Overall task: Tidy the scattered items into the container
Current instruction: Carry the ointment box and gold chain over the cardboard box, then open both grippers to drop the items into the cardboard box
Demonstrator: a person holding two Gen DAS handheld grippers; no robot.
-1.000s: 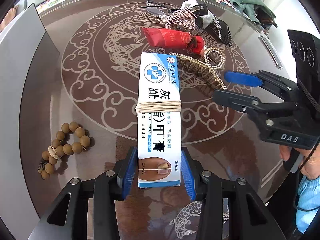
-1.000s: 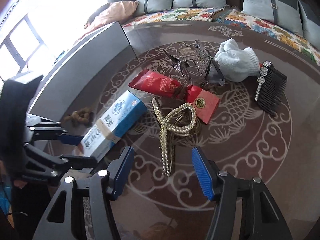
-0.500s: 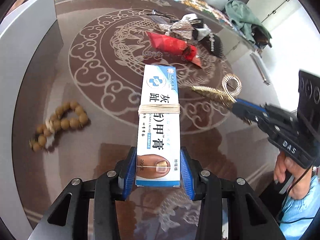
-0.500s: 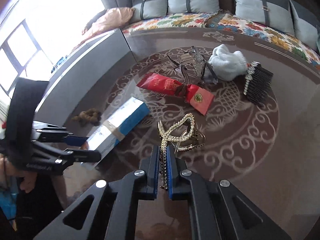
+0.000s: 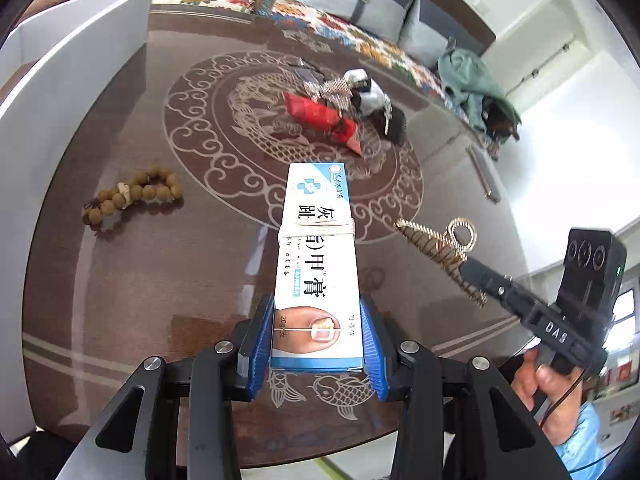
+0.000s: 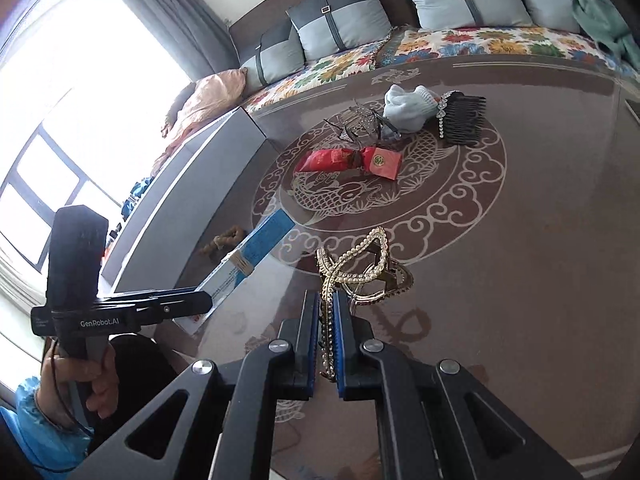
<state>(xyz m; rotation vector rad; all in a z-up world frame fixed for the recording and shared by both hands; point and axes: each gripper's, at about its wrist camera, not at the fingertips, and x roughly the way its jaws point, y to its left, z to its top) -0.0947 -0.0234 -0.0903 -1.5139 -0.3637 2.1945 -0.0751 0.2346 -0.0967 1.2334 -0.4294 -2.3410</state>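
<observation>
My left gripper (image 5: 316, 340) is shut on a long white-and-blue cream box (image 5: 316, 264) with a band round its middle, held above the table. The box also shows in the right wrist view (image 6: 248, 264). My right gripper (image 6: 327, 340) is shut on a gold pearl hair claw (image 6: 360, 268), lifted off the table; the claw also shows in the left wrist view (image 5: 440, 244). The grey container (image 5: 52, 92) stands along the table's left side; it also shows in the right wrist view (image 6: 192, 196).
On the brown patterned table (image 5: 160, 280) lie a wooden bead bracelet (image 5: 132, 196), a red wrapper (image 6: 348, 158), a silver hair clip (image 6: 360, 118), a pale sock (image 6: 408, 108) and a black comb (image 6: 460, 118). A sofa with cushions (image 6: 340, 24) runs behind.
My right gripper shut on the gold hair claw and lifted it off the table. My left gripper rose and drew back with the box.
</observation>
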